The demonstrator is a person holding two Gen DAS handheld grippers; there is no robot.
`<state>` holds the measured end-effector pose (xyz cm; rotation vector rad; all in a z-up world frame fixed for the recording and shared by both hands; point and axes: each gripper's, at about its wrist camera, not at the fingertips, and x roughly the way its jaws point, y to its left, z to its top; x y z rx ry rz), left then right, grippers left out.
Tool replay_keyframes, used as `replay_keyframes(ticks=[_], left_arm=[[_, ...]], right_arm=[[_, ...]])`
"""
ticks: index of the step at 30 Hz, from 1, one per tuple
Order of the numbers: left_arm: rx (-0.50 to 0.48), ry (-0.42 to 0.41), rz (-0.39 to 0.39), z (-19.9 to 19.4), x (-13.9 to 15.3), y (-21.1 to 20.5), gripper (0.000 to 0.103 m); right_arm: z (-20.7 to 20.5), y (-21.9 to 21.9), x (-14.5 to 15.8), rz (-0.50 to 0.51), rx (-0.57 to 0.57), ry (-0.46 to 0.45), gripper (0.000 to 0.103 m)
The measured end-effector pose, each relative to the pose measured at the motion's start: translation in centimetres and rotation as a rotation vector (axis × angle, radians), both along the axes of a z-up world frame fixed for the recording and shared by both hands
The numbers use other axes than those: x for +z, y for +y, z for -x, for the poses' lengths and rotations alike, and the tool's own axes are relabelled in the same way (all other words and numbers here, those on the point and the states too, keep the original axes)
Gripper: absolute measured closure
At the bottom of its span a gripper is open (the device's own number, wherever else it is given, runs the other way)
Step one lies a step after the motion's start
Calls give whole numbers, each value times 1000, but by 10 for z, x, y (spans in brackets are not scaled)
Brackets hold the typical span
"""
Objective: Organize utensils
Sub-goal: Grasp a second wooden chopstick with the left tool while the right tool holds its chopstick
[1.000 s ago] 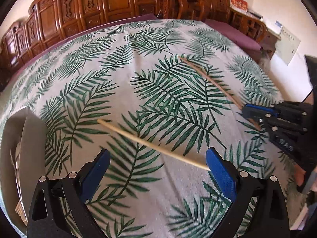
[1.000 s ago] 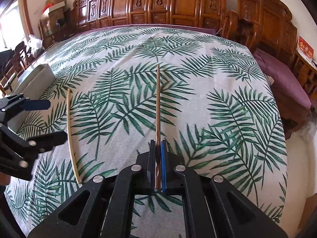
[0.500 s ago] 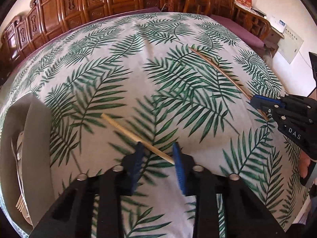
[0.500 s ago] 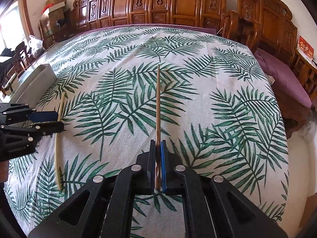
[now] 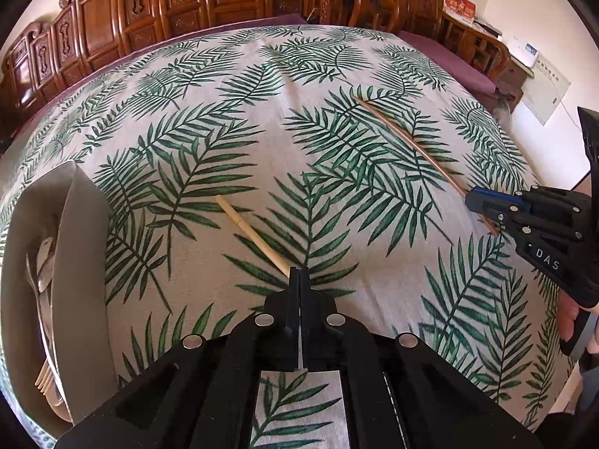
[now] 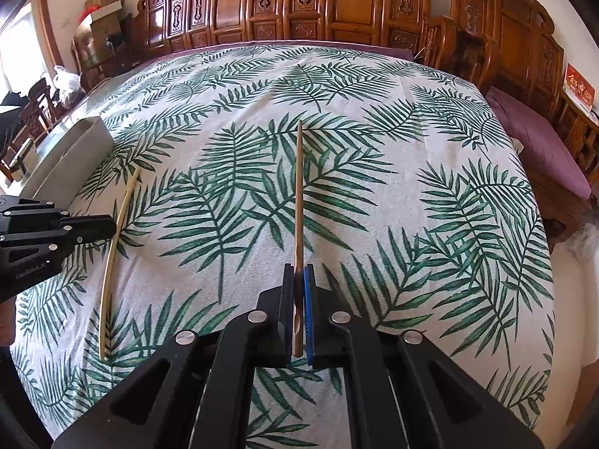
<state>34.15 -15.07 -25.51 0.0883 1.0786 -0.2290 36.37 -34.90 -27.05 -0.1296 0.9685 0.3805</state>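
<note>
A pale bamboo chopstick point(image 5: 251, 232) lies on the palm-leaf tablecloth. My left gripper point(image 5: 299, 273) is shut on its middle; the right wrist view shows both ends of this chopstick point(image 6: 112, 247) sticking out past the left gripper point(image 6: 106, 224). A darker brown chopstick point(image 6: 298, 187) points away from me, and my right gripper point(image 6: 298, 277) is shut on its near end. In the left wrist view the brown chopstick point(image 5: 411, 146) runs to the right gripper point(image 5: 473, 200).
A grey utensil tray point(image 5: 75, 262) sits at the table's left edge with metal spoons point(image 5: 41, 265) and pale forks point(image 5: 45, 378) inside; it also shows in the right wrist view point(image 6: 71, 153). Carved wooden furniture lines the far side.
My left gripper went from wide open to shut on the pale chopstick, which has swung to a new angle. The right gripper stays shut on the brown chopstick.
</note>
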Motion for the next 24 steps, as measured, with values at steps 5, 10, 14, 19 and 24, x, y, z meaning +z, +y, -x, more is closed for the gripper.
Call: replay_keyframes(ticks=[5, 10, 14, 19, 24], left_arm=[[12, 8, -20, 1, 1, 0, 99], [62, 23, -39, -10, 0, 2, 67], [90, 71, -45, -24, -3, -1, 64], [101, 70, -59, -29, -4, -6, 85], [59, 63, -68, -23, -4, -8, 99]], right_arm=[[1, 3, 2, 3, -5, -3, 97], [0, 1, 3, 9, -15, -8, 97], [0, 1, 4, 13, -13, -10, 97], [2, -1, 6, 9, -13, -15, 97], [4, -3, 9, -12, -20, -16, 97]])
